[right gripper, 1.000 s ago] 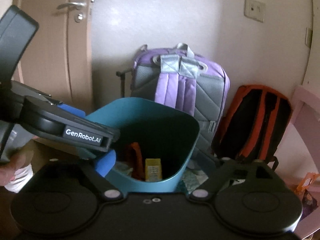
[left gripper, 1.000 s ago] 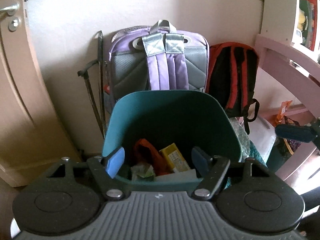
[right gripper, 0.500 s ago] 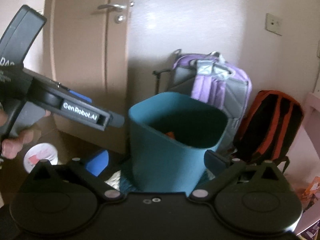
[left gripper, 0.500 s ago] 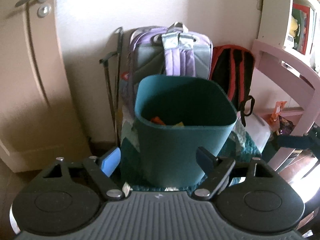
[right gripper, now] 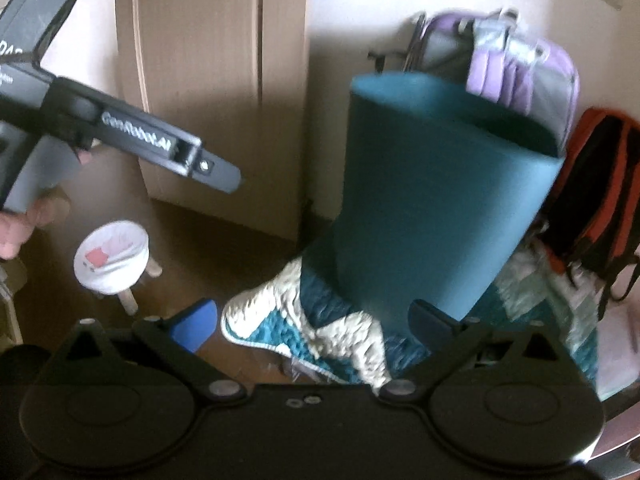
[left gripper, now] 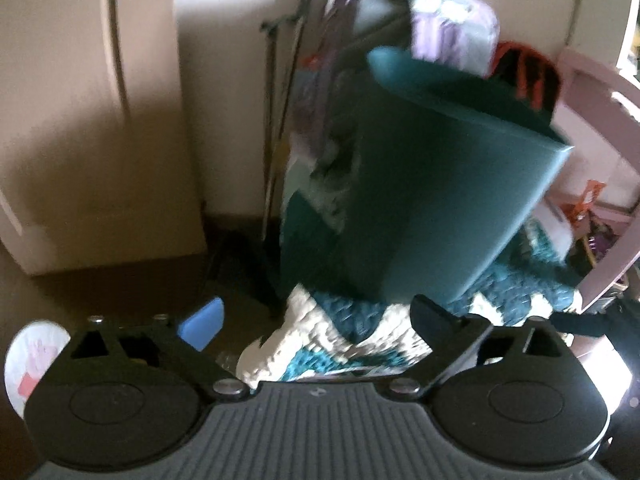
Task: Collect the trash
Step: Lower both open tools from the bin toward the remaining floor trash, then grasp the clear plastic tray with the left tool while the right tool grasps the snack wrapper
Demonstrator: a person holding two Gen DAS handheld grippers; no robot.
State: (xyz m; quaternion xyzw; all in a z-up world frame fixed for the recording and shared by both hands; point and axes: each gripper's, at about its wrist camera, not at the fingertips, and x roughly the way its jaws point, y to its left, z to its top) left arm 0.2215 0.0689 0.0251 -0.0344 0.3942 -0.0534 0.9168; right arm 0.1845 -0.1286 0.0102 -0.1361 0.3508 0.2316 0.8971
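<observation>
A teal trash bin stands on a teal and white shaggy rug, also in the right wrist view. Its inside is hidden from both views. My left gripper is open and empty, low, short of the bin; it also shows from the side in the right wrist view. My right gripper is open and empty, low over the rug's near edge, in front of the bin.
A purple backpack and a red and black backpack lean on the wall behind the bin. A small white stool stands on the dark floor at left. A door is behind it. A pink shelf frame is at right.
Both grippers have drawn back and dropped from above the bin, so its contents are out of sight. Both views have swung left and down. Both stay open.
</observation>
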